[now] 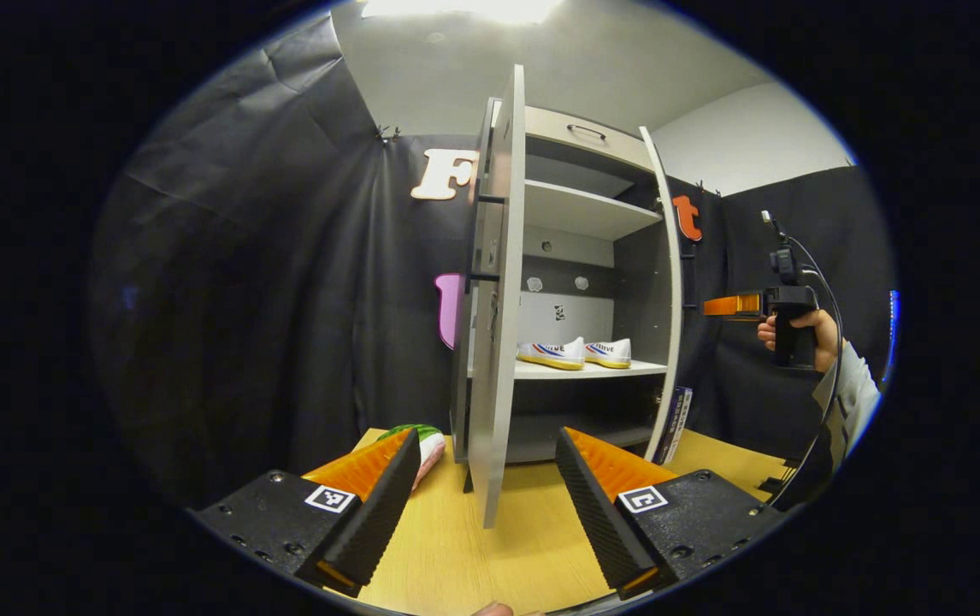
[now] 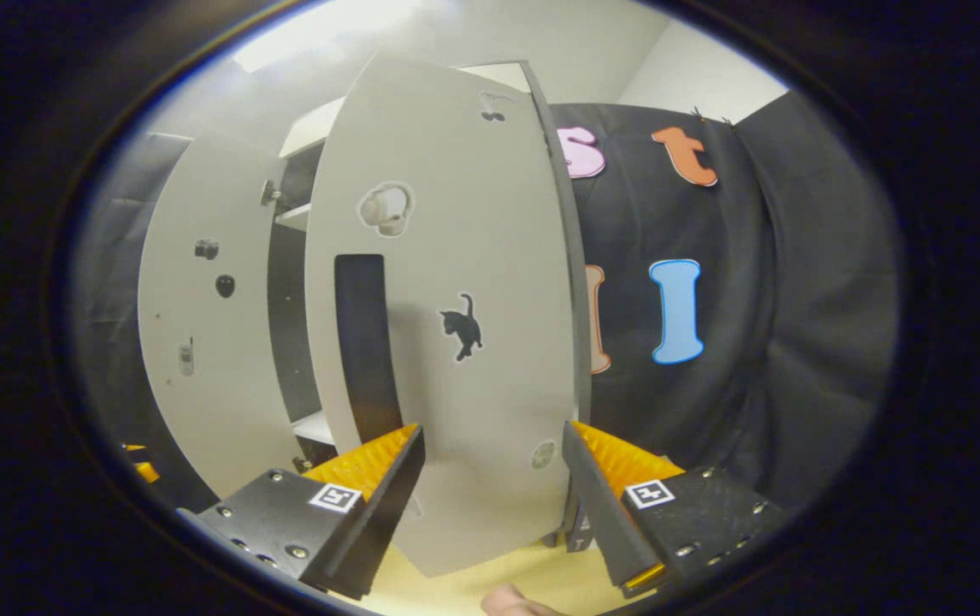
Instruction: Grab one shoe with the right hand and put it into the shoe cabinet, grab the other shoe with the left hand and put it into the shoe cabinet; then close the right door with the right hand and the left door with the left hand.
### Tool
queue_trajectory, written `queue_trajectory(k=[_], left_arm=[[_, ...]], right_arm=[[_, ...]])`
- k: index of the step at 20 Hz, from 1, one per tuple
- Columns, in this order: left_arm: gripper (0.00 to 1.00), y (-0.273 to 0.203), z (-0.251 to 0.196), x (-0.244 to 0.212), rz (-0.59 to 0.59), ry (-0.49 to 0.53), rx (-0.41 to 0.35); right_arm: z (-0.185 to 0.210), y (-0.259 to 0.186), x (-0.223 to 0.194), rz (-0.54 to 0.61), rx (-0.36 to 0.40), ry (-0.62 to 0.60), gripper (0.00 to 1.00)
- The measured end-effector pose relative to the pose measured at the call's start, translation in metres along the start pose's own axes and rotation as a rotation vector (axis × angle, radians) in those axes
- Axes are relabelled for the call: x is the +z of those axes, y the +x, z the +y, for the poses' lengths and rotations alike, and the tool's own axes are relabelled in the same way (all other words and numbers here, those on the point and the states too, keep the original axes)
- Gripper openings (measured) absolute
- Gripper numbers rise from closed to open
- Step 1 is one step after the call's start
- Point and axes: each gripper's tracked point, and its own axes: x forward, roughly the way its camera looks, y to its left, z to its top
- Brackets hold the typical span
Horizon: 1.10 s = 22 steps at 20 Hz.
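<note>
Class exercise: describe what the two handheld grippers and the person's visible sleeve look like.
Each gripper, left and right, has black blocks with square black-and-white markers and orange wedge fingers with black ribbed pads. The right gripper has a black pistol handle and cable; the sleeve is pale.

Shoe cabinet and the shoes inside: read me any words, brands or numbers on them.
White canvas shoes: red and blue side print, too blurred to read.
Grey cabinet door: black cat sticker, no words.
Dark card beside the cabinet: print too small to read.
</note>
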Motion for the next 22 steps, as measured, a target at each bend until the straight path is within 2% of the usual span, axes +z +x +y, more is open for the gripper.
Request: queue_trajectory(k=[1, 2, 3, 5, 6, 7, 10, 13, 15, 19, 20, 22], left_arm=[[0.96, 0.001, 0.0, 0.001, -0.002, 0.0, 0.006], [0.92, 0.001, 0.001, 0.001, -0.006, 0.003, 0.011], [0.96, 0.002, 0.003, 0.001, -0.008, 0.009, 0.022], [0.96, 0.003, 0.004, -0.002, -0.01, 0.018, 0.04], [0.93, 0.003, 0.005, -0.003, -0.013, 0.019, 0.047], [0.96, 0.003, 0.006, -0.004, -0.011, 0.019, 0.056], [0.96, 0.006, 0.011, -0.001, -0.024, 0.014, 0.096], [0.96, 0.017, 0.046, 0.009, -0.033, -0.003, 0.147], [0.93, 0.028, 0.063, 0.017, -0.032, -0.005, 0.156], [0.95, 0.059, 0.088, 0.04, -0.033, -0.005, 0.175], [0.99, 0.066, 0.088, 0.044, -0.022, -0.023, 0.163], [0.96, 0.075, 0.099, 0.052, -0.019, -0.028, 0.166]], right_arm=[[-0.001, -0.001, -0.002, -0.002, -0.014, 0.001, 0.96], [-0.001, -0.004, -0.003, -0.008, -0.014, 0.0, 0.96], [0.001, -0.007, -0.004, -0.015, -0.01, -0.005, 0.97], [-0.002, -0.016, -0.01, -0.018, -0.02, -0.018, 0.97], [-0.001, -0.021, -0.013, -0.018, -0.019, -0.018, 0.97], [0.0, -0.026, -0.016, -0.015, -0.016, -0.017, 0.94], [0.005, -0.039, -0.024, -0.012, -0.009, -0.023, 0.97], [0.022, -0.05, -0.032, -0.012, 0.038, -0.03, 0.95], [0.038, -0.059, -0.036, -0.02, 0.08, -0.023, 0.95], [0.064, -0.081, -0.039, -0.061, 0.131, -0.017, 0.97], [0.067, -0.088, -0.04, -0.067, 0.125, -0.023, 0.97], [0.068, -0.102, -0.045, -0.081, 0.083, -0.052, 0.94]])
